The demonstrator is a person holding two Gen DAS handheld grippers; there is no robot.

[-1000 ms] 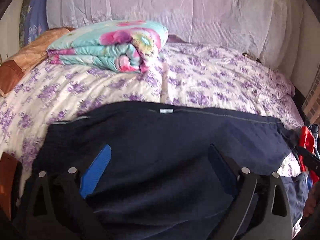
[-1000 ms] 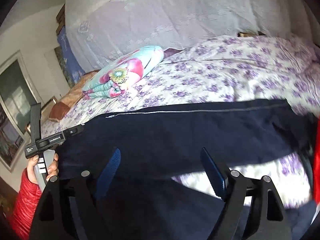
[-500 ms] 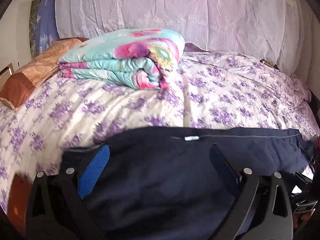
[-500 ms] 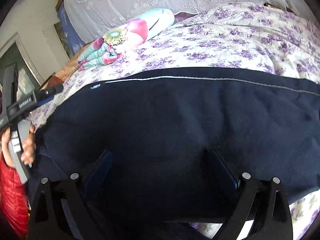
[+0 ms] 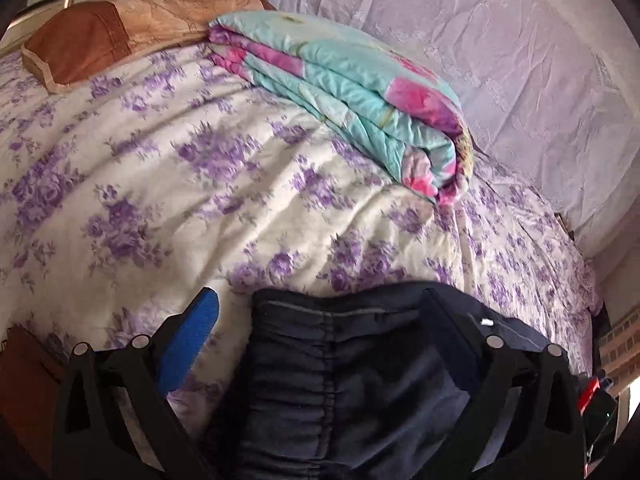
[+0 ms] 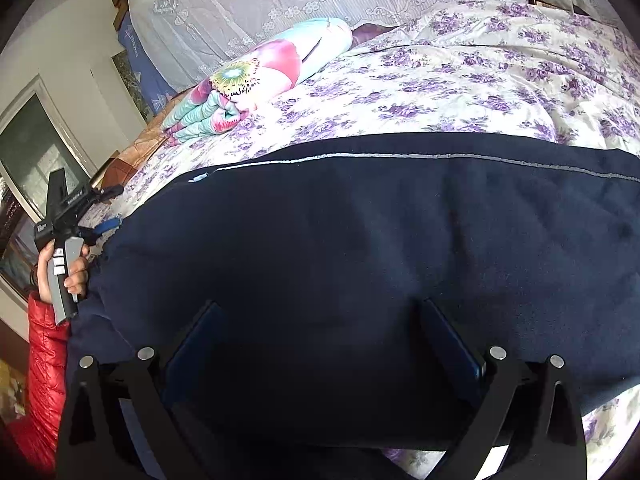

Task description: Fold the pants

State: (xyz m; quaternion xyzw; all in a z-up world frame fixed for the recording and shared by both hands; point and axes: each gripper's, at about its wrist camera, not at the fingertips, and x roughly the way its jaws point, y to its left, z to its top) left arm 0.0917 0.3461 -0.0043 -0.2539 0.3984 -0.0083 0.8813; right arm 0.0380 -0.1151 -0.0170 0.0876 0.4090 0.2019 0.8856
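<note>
Dark navy pants (image 6: 360, 248) lie spread across the purple-flowered bed cover (image 6: 460, 80), a pale seam line along their far edge. In the left wrist view the gathered elastic waistband (image 5: 340, 360) lies between the wide-apart fingers of my left gripper (image 5: 320, 312), which is open; its blue left pad (image 5: 192, 340) is over the bed cover. My right gripper (image 6: 320, 320) is open over the middle of the pants, its pads dark against the cloth. The left gripper also shows in the right wrist view (image 6: 80, 208), held by a hand at the pants' left end.
A folded turquoise and pink quilt (image 5: 360, 88) lies at the back of the bed. A brown pillow (image 5: 100, 36) sits at the far left. A pale lace curtain (image 5: 500, 60) hangs behind. A window (image 6: 36, 152) is on the left wall.
The left gripper has swung left to the waistband end, so the pants fill less of its view. The right gripper has moved down and forward over the pants' middle.
</note>
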